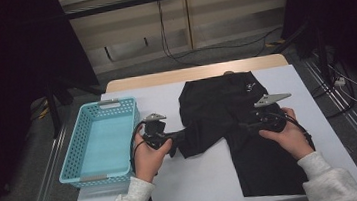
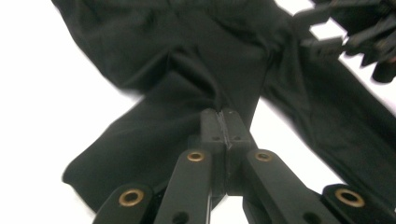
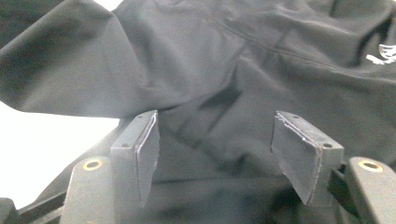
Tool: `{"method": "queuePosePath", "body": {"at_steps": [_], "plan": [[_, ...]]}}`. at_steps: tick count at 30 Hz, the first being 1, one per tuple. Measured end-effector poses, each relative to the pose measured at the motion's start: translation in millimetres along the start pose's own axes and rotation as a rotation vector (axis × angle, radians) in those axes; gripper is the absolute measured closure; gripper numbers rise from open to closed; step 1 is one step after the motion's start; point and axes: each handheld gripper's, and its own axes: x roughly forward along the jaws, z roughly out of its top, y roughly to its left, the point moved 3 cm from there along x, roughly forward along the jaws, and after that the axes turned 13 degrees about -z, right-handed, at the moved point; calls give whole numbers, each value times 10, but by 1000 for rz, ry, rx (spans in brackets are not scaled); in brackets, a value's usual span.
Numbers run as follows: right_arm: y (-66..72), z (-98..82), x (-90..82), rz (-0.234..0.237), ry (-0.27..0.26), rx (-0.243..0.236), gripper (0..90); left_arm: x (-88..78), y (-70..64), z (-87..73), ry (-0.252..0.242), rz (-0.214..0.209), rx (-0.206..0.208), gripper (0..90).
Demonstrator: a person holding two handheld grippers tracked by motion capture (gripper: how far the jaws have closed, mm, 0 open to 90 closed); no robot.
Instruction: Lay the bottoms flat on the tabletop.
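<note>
left gripper (image 2: 226,122) was clamped shut on black shorts (image 1: 234,125) leg; right gripper (image 3: 226,140) gaped over crotch. folding barely begun, blue basket (image 1: 72,162) unfilled.

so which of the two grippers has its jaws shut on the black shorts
The left gripper, beside the blue basket: its jaws are pressed together, pinching a fold of the black shorts. The right gripper has its jaws apart over the cloth.

— Furniture? 
— One white-topped rectangular table (image 1: 210,177) with a pale wooden far edge, on grey floor (image 1: 25,192).
— Surroundings? 
— Beige panelled wall (image 1: 217,11) behind, black cables (image 1: 177,55) trailing; dark curtains (image 1: 6,58) at both sides.
</note>
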Motion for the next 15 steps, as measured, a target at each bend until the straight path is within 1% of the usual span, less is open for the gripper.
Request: {"method": "queuePosePath", "body": {"at_steps": [2, 3, 4, 6, 7, 8, 9, 10, 13, 15], "plan": [[51, 12, 11, 12, -2, -12, 326, -53, 16, 14, -16, 8, 1, 900], [87, 19, 18, 23, -2, -13, 326, -68, 26, 17, -36, 10, -8, 900], [138, 26, 29, 35, -1, -19, 332, -77, 37, 17, -41, 10, -9, 900], [213, 37, 50, 45, 0, -35, 346, -94, 67, 19, -52, 6, -13, 900], [259, 43, 63, 54, 1, -44, 352, -99, 84, 23, -62, 16, -13, 900], [320, 53, 79, 66, 1, -54, 363, -106, 95, 26, -63, 17, -12, 900], [359, 61, 87, 74, 1, -62, 375, -119, 112, 38, -76, 22, -17, 900], [420, 80, 98, 83, -5, -75, 388, -131, 126, 43, -81, 25, -16, 900], [544, 115, 136, 99, -18, -97, 403, -173, 168, 54, -86, 41, -25, 900], [649, 126, 181, 128, -9, -105, 407, -199, 196, 52, -90, 54, -34, 900]]}}
